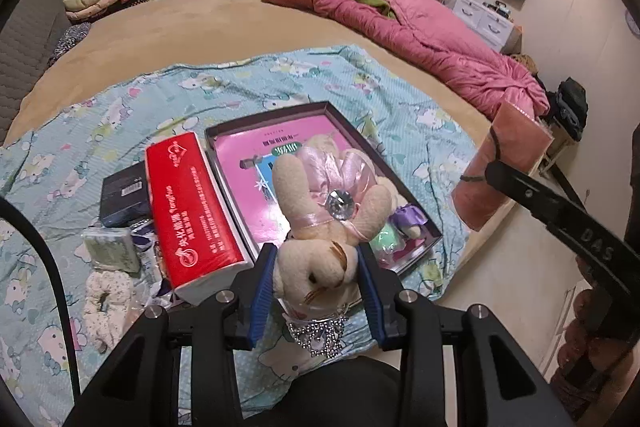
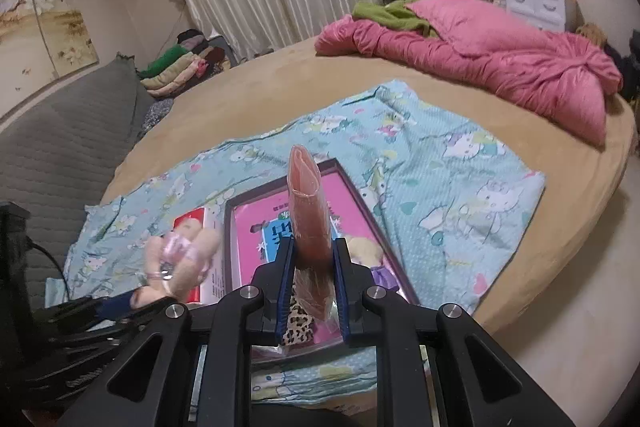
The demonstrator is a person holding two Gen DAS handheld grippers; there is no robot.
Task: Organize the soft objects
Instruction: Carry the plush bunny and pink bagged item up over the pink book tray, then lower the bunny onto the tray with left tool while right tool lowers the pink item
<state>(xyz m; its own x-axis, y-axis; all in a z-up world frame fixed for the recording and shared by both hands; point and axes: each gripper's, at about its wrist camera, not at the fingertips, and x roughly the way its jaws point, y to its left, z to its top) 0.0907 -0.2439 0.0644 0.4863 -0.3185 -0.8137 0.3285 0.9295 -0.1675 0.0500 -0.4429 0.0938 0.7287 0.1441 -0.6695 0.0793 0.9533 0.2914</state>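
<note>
Plush rabbit [image 1: 320,227] fills the middle of the left wrist view, clamped at the head between the blue pads [image 1: 262,291] of the left gripper [image 1: 316,279]. Its long axis runs away from the camera, ears pointing up and outward over the dark-rimmed box [image 1: 328,115], face turned back toward the lens. A clear gem sits at the base of the ears, and a beaded chain hangs below the head. The box lies on the patterned blue blanket [image 1: 280,75], with a red tissue pack [image 1: 192,203] just beside its left wall and a small purple-dressed doll [image 1: 410,219] inside near the right corner. At the right edge, the right gripper [image 1: 496,171] enters from the lower right and holds a pink packet [image 1: 504,163] out past the edge of the bed.

From the right wrist view, the right gripper [image 2: 313,267] is closed on the pink packet [image 2: 308,211], which stands on edge, its long axis pointing forward and up above the box [image 2: 236,223]. To the lower left the rabbit [image 2: 180,263] appears blurred, ears up, held by the left gripper [image 2: 120,307], which reaches in from the left.
</note>
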